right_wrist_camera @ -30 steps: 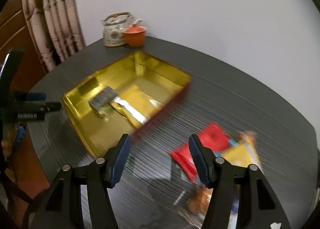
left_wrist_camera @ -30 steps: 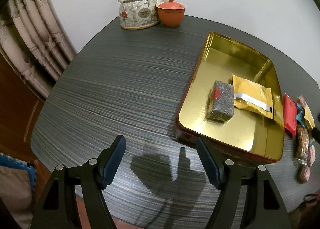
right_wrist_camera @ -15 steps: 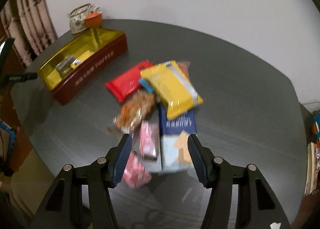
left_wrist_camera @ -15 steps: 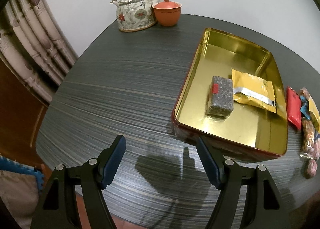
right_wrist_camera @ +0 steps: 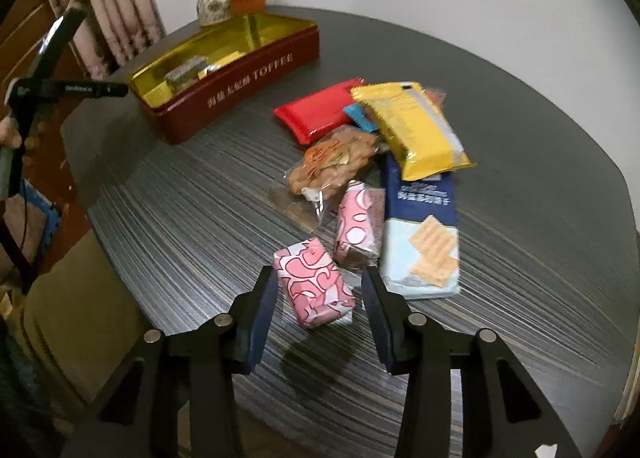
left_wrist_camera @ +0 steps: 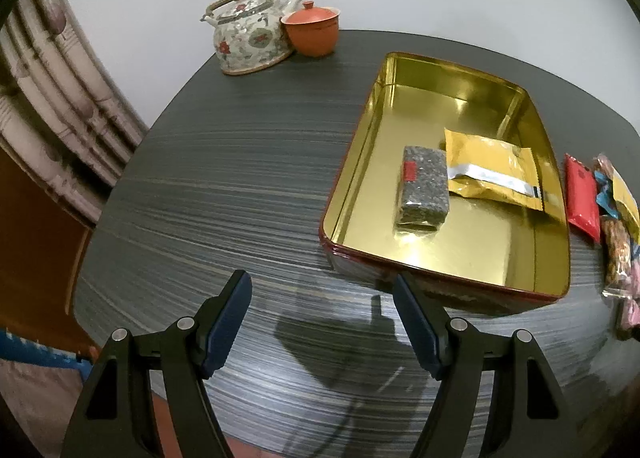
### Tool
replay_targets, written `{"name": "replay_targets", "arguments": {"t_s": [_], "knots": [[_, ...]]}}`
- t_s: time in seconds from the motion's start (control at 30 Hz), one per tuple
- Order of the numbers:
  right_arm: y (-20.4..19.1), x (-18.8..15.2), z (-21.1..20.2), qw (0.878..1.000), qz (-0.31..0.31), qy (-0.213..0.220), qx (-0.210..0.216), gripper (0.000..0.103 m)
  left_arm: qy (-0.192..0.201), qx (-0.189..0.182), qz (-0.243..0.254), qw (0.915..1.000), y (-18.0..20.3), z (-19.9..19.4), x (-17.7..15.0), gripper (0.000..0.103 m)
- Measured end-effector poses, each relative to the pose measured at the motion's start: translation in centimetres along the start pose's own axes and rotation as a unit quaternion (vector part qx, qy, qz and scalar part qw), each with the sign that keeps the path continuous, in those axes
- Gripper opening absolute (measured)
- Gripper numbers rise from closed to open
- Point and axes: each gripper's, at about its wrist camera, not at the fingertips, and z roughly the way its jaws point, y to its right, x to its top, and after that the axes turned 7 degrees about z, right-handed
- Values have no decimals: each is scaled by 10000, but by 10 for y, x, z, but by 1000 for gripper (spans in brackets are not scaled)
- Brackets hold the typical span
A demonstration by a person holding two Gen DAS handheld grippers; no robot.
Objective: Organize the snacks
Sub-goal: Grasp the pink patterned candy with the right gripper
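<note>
The right gripper [right_wrist_camera: 318, 294], its jaws just closing but not yet touching, straddles the pink patterned foil snack packet [right_wrist_camera: 314, 282]; the dark striped table [right_wrist_camera: 180, 217] lies bare toward 9 o'clock. The left gripper [left_wrist_camera: 322, 310] stands apart over bare table near the gold-lined red tin [left_wrist_camera: 440, 278]'s 7 o'clock corner.

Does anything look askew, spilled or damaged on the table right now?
Nothing spilled or damaged. The loose snacks lie in an untidy overlapping heap: the yellow pack rests across the blue cracker pack and red pack. That fits a sort in progress. The tin holds two items.
</note>
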Motion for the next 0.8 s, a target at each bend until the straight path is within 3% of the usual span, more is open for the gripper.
{"name": "replay_targets", "arguments": {"t_s": [0.2,0.33,0.5,0.8], "knots": [[-2,1,15,9997,-141,-180,95,39,146,-27,185,9997,9,-10,2,73],[-2,0,16,9997,-154,-136,140,36,157,-255,314,9991,28,-17,2,73],[1,-5,14,9996,-111,-82,233,32,170,-504,834,9951,75,-25,-1,73],[4,-7,19,9994,8,-45,357,29,140,-1061,1262,9862,149,-31,9,73]]}}
